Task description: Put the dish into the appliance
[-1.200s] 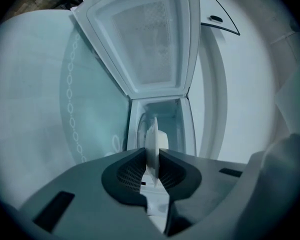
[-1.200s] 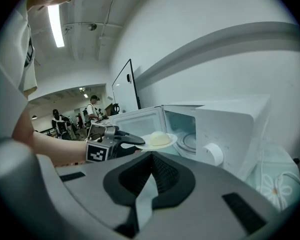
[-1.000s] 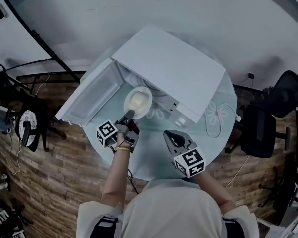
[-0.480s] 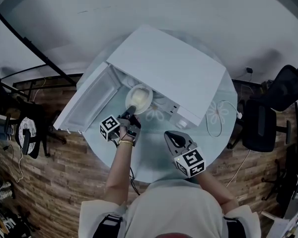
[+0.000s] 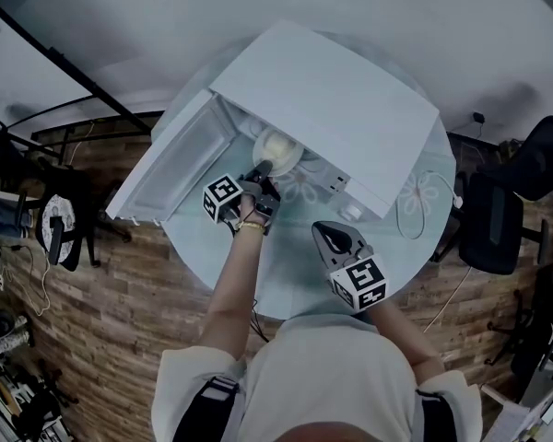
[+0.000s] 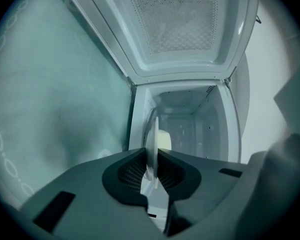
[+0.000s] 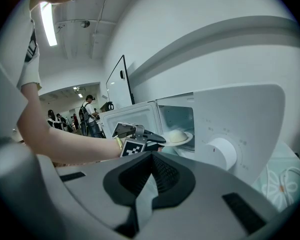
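Observation:
A white plate (image 5: pixel 278 145) with a pale mound of food (image 7: pixel 176 134) sits in the mouth of the white microwave (image 5: pixel 336 118), whose door (image 5: pixel 170 168) is swung open to the left. My left gripper (image 5: pixel 264 170) is shut on the plate's near rim. In the left gripper view the plate (image 6: pixel 152 144) stands edge-on between the jaws, with the cavity (image 6: pixel 192 129) behind it. My right gripper (image 5: pixel 328 235) hovers over the table in front of the microwave, shut with nothing in it. The right gripper view shows the left gripper (image 7: pixel 155 138) at the opening.
The microwave stands on a round glass table (image 5: pixel 286 284) with a flower pattern (image 5: pixel 415 196) and a white cable at the right. A small white object (image 5: pixel 353 212) lies by the microwave's front corner. Chairs (image 5: pixel 498 228) stand to the right. People (image 7: pixel 87 116) are far behind.
My left gripper has carried the plate forward, from in front of the opening into the microwave's mouth. The right gripper has stayed about where it was.

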`<state>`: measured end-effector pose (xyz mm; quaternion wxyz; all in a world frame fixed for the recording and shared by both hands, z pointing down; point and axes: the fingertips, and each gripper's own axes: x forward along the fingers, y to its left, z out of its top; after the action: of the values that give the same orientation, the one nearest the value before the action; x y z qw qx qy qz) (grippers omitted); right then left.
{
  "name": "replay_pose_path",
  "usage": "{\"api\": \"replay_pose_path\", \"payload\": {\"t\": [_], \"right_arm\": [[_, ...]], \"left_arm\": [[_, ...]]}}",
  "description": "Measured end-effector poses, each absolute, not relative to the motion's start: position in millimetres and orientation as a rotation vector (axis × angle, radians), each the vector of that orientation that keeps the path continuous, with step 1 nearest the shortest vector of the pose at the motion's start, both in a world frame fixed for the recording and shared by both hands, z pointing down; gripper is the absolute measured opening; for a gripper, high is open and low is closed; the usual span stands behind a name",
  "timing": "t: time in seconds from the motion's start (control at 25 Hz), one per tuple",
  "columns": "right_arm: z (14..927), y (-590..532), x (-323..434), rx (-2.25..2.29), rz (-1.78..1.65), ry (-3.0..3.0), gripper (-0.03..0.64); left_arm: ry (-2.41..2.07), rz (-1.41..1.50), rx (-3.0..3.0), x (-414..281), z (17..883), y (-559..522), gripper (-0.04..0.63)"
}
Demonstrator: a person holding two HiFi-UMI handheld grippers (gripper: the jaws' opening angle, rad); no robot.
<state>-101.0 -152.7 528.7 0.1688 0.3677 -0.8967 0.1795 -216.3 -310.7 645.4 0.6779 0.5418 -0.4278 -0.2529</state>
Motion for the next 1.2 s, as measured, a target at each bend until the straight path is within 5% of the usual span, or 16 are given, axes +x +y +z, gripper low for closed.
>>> {"api": "replay_pose_path", "payload": {"t": [1.04, 1.2], "right_arm": [[539, -159, -109, 1.040, 0.562, -2.553, 0.006], [537, -159, -111, 1.034, 0.549, -2.561, 0.006]], "left_arm": [[-1.049, -0.420, 1.263, -200, 651, -355, 0.048], [-1.033, -0.421, 1.279, -197, 649, -356, 0.096]]}}
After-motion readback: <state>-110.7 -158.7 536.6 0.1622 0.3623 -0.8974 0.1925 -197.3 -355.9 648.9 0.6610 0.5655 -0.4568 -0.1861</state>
